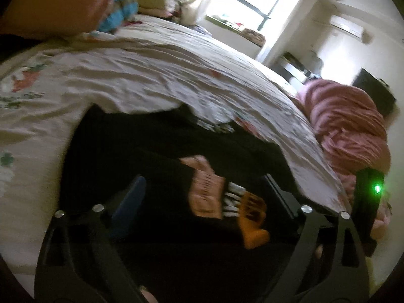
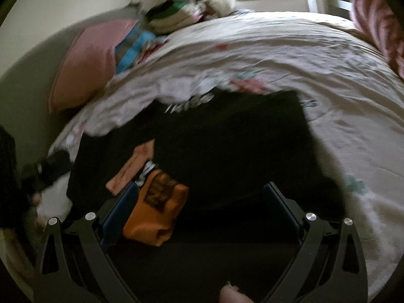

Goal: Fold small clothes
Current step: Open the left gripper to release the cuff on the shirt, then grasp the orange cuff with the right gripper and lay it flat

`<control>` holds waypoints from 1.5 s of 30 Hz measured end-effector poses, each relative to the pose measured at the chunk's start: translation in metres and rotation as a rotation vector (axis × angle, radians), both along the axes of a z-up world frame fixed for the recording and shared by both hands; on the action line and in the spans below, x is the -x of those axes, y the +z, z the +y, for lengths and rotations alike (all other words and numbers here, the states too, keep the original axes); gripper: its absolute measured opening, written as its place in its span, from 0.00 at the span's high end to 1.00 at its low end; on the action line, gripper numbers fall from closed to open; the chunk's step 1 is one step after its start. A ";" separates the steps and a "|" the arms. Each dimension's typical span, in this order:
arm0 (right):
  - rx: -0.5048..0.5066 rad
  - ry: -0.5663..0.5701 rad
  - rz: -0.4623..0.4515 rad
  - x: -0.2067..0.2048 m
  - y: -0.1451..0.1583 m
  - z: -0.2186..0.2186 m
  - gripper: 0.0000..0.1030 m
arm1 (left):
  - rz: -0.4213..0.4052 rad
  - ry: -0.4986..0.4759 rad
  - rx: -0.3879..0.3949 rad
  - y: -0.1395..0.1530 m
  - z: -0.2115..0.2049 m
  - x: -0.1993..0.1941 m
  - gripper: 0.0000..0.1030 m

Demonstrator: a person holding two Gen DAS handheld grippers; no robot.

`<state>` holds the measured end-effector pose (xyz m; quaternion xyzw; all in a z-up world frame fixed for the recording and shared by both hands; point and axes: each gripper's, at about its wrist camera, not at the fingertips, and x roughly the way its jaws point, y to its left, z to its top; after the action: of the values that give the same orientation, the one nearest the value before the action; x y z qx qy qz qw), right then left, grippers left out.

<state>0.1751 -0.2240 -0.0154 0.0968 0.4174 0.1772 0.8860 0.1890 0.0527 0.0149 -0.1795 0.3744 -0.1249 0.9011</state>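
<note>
L gripper (image 1: 204, 192) & R gripper (image 2: 202, 202) both tilted down over black garment (image 2: 227, 139), jaws spread, nothing pinched

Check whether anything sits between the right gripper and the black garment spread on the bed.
Nothing visible blocks it. The right gripper hangs open directly over the black garment, with only the garment's own orange print beside its left finger. The white bedsheet lies beyond.

I see bed (image 2: 328, 58), floral sheet; on it black garment (image 2: 227, 139), pink pillow (image 2: 85, 68), pink blanket (image 1: 346, 126).
</note>
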 end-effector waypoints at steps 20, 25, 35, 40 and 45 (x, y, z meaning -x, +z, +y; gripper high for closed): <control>0.007 0.213 -0.050 0.001 0.018 0.064 0.93 | 0.018 0.292 -0.043 0.006 0.094 0.009 0.09; 0.031 0.263 -0.211 0.001 0.073 0.067 0.93 | 0.024 0.329 -0.030 0.004 0.107 0.012 0.09; 0.154 0.186 -0.370 -0.010 0.106 0.034 0.93 | 0.035 0.325 -0.044 0.001 0.104 0.011 0.09; 0.189 0.131 -0.343 -0.015 0.085 0.018 0.93 | 0.037 0.278 -0.073 -0.005 0.090 0.006 0.09; 0.214 0.072 -0.307 -0.023 0.064 0.011 0.93 | 0.032 0.228 -0.131 -0.010 0.067 0.003 0.09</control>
<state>0.1977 -0.2131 0.0484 -0.0412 0.2971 0.1763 0.9375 0.1863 0.1196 0.0048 -0.1634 0.3735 0.0060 0.9131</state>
